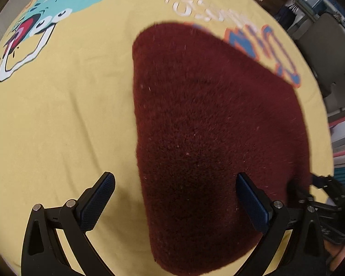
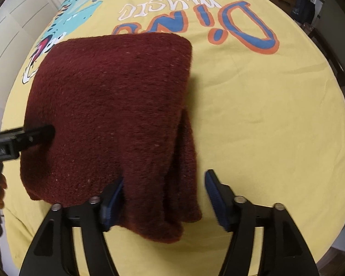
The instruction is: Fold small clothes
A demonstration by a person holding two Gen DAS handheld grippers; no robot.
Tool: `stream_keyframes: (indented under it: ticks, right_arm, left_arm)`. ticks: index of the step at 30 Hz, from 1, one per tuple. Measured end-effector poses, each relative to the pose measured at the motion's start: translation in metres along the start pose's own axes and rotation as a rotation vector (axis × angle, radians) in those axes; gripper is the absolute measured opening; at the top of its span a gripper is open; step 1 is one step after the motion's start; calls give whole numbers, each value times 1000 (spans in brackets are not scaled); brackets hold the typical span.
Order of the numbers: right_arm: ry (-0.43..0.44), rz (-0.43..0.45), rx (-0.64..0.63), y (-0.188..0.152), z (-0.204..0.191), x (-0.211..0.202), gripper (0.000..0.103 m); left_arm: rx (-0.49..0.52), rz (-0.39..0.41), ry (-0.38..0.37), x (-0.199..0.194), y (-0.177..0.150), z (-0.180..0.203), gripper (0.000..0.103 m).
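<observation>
On a yellow cloth (image 2: 264, 115) printed with a teal dinosaur (image 1: 64, 2) and blue-and-orange lettering (image 2: 195, 27), a dark red knit (image 2: 112, 105) lies folded into a thick, roughly square stack. Its right edge shows several layers hanging one over another near the bottom of the right wrist view.

Over the knit's near edge, the right gripper (image 2: 165, 195) points steeply down with its jaws apart. Its left pad (image 2: 112, 197) sits against the fabric and the right pad (image 2: 215, 195) stands clear of it over bare cloth, so nothing is pinched.

Left of it, the left gripper (image 1: 174, 197) is spread wide above the knit's left edge: one pad (image 1: 99, 202) over the yellow cloth, the other (image 1: 253, 202) over the red fabric. It holds nothing. From the right wrist view, its black body (image 2: 23, 138) reaches in at the knit's left side.
</observation>
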State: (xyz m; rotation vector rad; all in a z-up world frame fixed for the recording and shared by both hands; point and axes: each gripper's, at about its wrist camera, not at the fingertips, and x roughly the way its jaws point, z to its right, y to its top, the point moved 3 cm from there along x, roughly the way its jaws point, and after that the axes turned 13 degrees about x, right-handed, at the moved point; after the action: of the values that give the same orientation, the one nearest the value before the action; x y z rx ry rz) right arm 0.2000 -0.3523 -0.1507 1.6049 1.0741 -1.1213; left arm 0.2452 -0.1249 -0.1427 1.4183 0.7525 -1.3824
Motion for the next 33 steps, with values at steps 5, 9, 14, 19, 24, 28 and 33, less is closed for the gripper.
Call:
stream_keyframes:
  ticks: [5, 9, 14, 19, 24, 28, 33]
  right_arm:
    - [42, 14, 37, 4, 4, -10, 79]
    - [36, 43, 6, 14, -7, -21, 82]
    - [44, 16, -6, 31, -17, -5, 86]
    - [78, -4, 5, 36, -17, 21, 103]
    - [196, -39, 52, 34, -6, 38, 103]
    - [242, -80, 86, 32, -2, 44, 102]
    - [255, -103, 80, 29, -7, 43, 94]
  left_arm:
    - [-17, -3, -18, 12, -10, -3, 103]
    - [6, 1, 9, 13, -11, 0, 103]
    - [-23, -9, -12, 18, -12, -2, 103]
    - [-27, -15, -17, 22, -10, -6, 103]
    - [-4, -5, -19, 26, -4, 0, 103]
    - [-6, -4, -39, 30, -8, 2, 103]
    - [29, 4, -29, 30, -5, 6, 103]
